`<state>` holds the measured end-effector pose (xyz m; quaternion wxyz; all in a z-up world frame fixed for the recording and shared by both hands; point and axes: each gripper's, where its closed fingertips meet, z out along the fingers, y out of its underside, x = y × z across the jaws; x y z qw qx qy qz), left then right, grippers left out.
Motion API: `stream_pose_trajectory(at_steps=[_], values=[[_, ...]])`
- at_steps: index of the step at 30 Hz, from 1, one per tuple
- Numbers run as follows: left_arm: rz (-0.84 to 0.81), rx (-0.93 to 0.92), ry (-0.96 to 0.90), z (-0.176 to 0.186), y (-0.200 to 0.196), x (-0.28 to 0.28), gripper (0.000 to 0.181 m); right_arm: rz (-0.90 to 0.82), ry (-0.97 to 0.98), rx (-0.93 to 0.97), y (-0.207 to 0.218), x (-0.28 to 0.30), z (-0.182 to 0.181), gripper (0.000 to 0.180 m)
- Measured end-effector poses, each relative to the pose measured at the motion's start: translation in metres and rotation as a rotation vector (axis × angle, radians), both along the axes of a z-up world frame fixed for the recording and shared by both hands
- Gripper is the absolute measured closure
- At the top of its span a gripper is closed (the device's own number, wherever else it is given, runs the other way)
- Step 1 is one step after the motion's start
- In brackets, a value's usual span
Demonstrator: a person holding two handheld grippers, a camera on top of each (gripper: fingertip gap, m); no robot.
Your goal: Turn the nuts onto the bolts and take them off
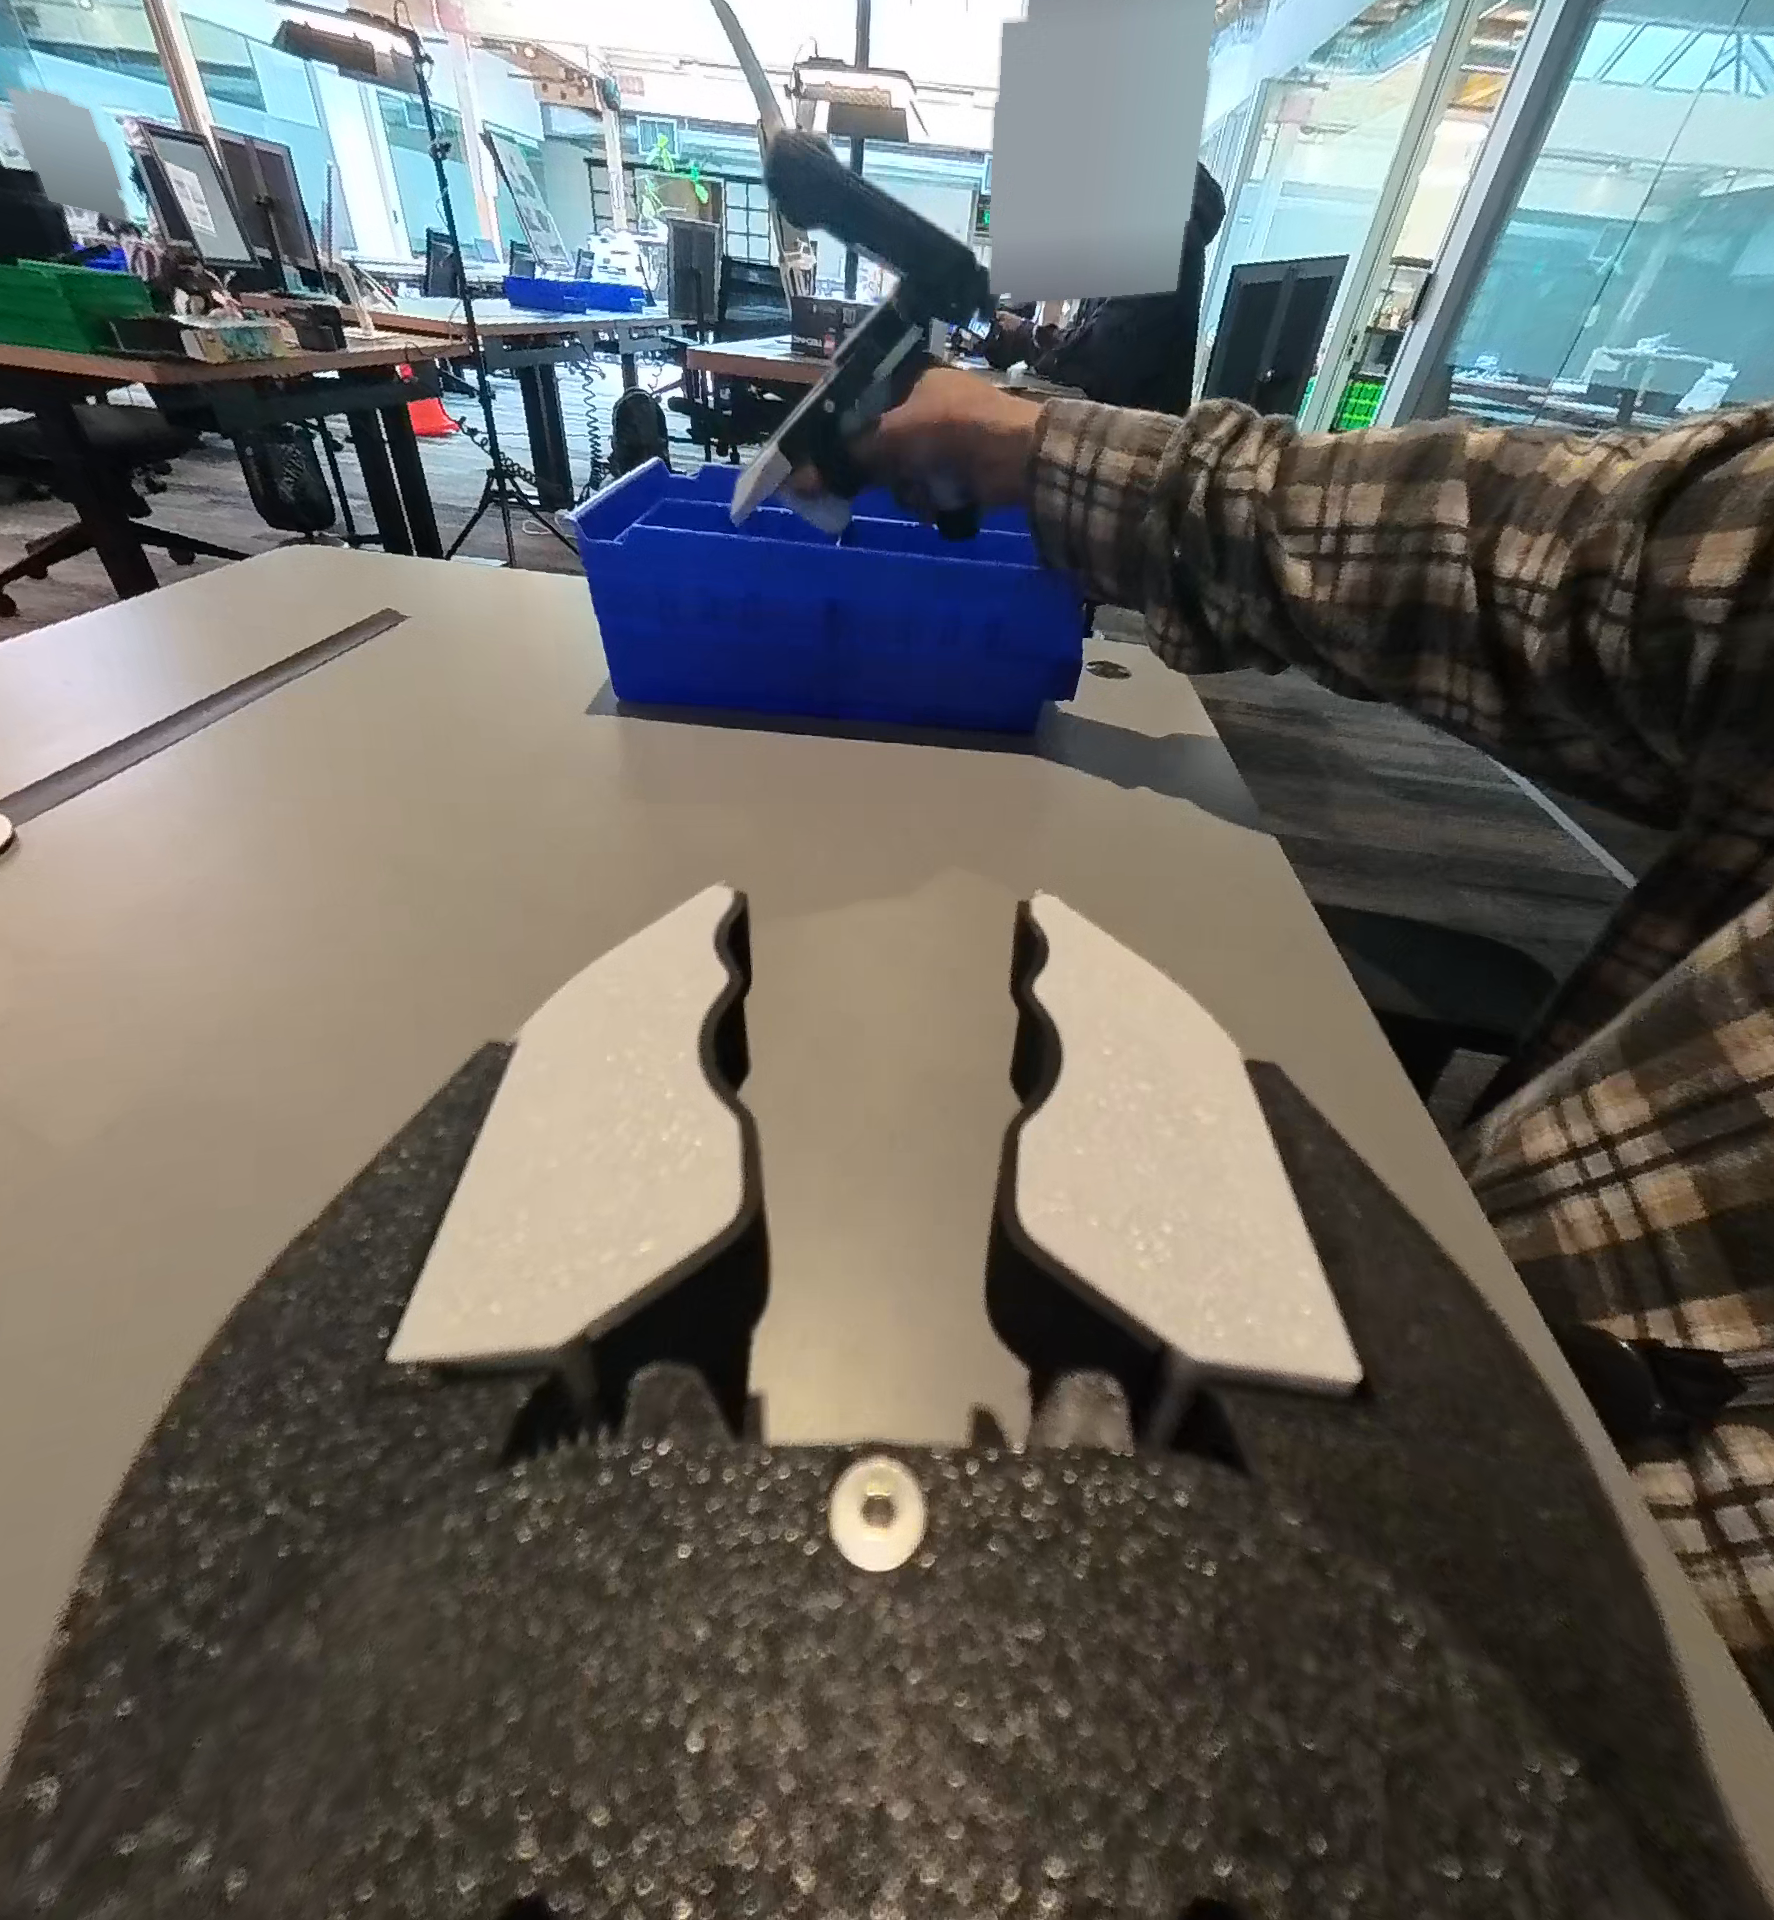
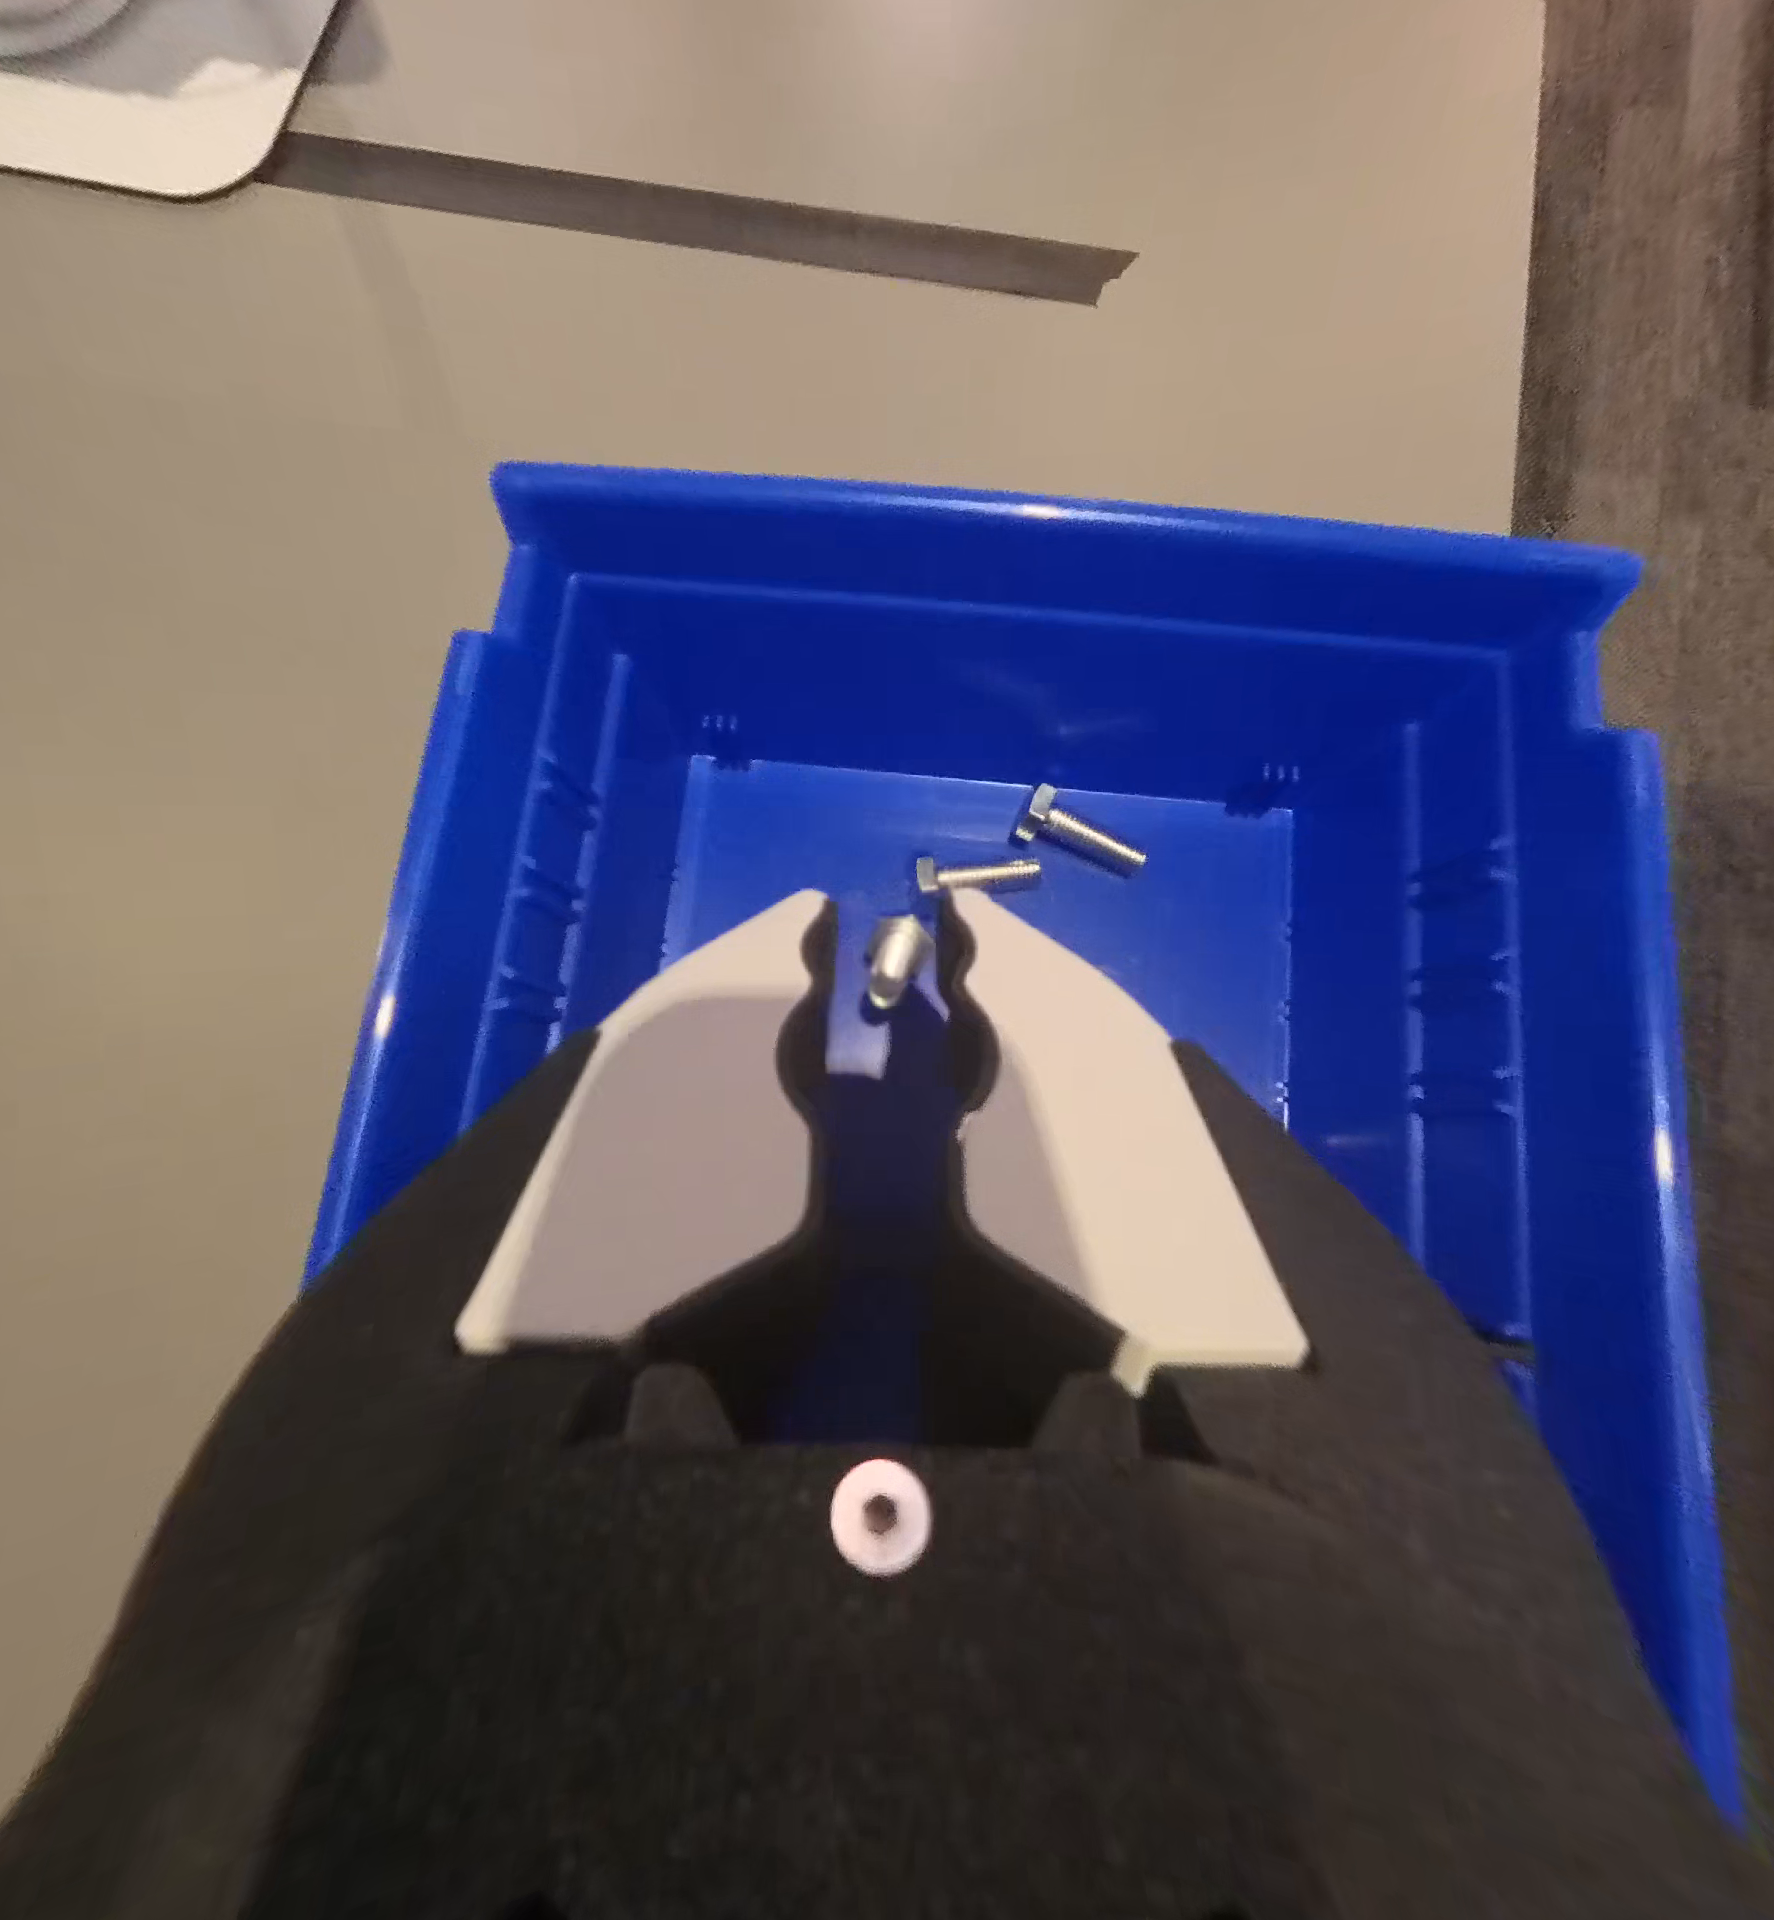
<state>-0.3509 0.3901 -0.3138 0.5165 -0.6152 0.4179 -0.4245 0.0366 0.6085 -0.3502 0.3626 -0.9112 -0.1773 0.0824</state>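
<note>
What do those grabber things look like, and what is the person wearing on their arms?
Each grabber has a bumpy black body with a small white round button in the middle and two flat pale grey fingers with wavy black inner edges. That goes for the left gripper and the right gripper. From the side, the right one shows a black handle. The person wears a long plaid sleeve in tan, cream and black.
</note>
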Motion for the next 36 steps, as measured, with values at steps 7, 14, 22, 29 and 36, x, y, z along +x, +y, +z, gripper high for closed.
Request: stream_pose_trajectory(at_steps=[7,14,22,29,36], values=[[0.0,0.0,-0.011,0.003,0.0,-0.002,0.134,-0.009,-0.048,0.038,-0.013,0.025,0.04,0.139],[-0.006,-0.007,-0.013,0.003,-0.001,-0.001,0.134,-0.15,-0.196,-0.166,-0.049,0.125,0.063,0.13],[0.003,-0.012,-0.011,0.001,0.002,-0.002,0.134,-0.181,-0.223,-0.415,-0.078,0.17,0.011,0.132],[0.0,-0.024,-0.024,0.003,0.003,-0.004,0.134,-0.115,-0.198,-0.543,-0.083,0.159,-0.027,0.163],[0.039,-0.036,-0.107,0.03,-0.008,-0.025,0.133,-0.093,-0.102,-0.537,-0.085,0.14,-0.028,0.176]])
